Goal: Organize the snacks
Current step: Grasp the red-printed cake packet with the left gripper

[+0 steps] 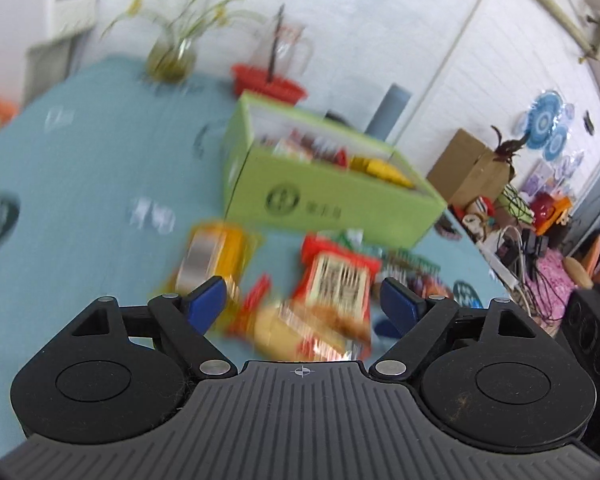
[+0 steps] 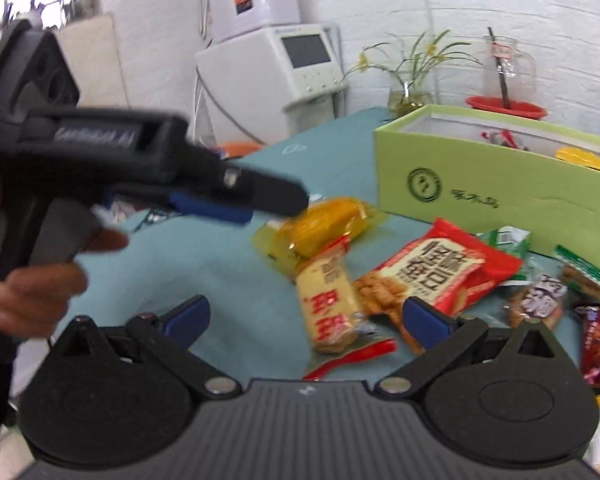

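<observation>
Snack packets lie on a teal table in front of an open green box (image 2: 496, 196), which holds several packets; it also shows in the left wrist view (image 1: 332, 196). A yellow corn packet (image 2: 328, 224) (image 1: 216, 256), a pale yellow biscuit packet (image 2: 330, 308) (image 1: 296, 328) and a red cracker bag (image 2: 444, 272) (image 1: 340, 280) lie closest. My left gripper (image 1: 304, 304) is open and empty above the biscuit packet. It also shows in the right wrist view (image 2: 236, 200), hovering left of the corn. My right gripper (image 2: 306, 320) is open and empty over the biscuit packet.
A plant in a glass vase (image 2: 410, 92), a glass jug on a red dish (image 2: 508, 104) and white machines (image 2: 276, 68) stand behind the table. More packets (image 2: 540, 300) lie at the right. Cardboard boxes and clutter (image 1: 496, 184) lie beyond the table's right edge (image 1: 480, 248).
</observation>
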{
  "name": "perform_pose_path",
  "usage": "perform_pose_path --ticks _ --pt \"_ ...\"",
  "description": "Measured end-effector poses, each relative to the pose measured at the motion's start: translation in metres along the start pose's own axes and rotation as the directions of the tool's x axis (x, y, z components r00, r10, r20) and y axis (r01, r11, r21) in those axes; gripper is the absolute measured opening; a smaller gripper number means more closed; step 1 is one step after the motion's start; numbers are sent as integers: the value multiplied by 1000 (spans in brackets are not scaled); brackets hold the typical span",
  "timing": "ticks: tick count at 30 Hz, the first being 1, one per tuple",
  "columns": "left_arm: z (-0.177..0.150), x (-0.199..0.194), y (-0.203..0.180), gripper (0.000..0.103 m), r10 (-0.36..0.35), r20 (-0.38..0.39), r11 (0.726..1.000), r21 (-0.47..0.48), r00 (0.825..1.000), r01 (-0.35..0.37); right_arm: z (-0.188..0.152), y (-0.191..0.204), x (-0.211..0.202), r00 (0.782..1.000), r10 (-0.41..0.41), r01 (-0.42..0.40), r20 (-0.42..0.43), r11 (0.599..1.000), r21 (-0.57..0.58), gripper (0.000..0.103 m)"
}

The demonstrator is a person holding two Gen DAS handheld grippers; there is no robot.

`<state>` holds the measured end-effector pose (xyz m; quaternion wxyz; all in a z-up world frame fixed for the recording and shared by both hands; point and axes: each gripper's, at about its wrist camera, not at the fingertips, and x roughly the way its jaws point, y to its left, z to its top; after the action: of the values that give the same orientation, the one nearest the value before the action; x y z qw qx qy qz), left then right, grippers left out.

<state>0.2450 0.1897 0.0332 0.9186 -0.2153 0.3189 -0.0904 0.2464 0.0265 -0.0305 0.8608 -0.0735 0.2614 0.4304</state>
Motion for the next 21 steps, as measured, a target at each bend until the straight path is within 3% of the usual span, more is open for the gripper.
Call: perform_pose_path --ticks 2,5,7,10,15,21 --pt "-14 4 13 63 -12 -50 998 -67 999 9 0 7 14 999 -35 34 -22 999 -41 102" --pt "-22 14 25 61 -56 -87 992 -120 995 45 -5 17 30 996 -54 48 -69 995 -89 102" --pt "-24 18 24 61 -28 -95 994 -110 995 17 -9 25 28 993 -69 60 -94 994 -94 102" --pt "-27 18 22 63 -1 -86 997 -75 996 -6 -16 31 16 996 -7 4 -87 999 -38 102" --pt "-33 14 30 77 -63 -75 994 -92 995 56 -19 30 17 991 -92 100 -98 992 77 102" --pt "-29 18 36 78 -116 -105 992 -69 988 109 -25 43 18 981 -188 195 -55 968 160 102"
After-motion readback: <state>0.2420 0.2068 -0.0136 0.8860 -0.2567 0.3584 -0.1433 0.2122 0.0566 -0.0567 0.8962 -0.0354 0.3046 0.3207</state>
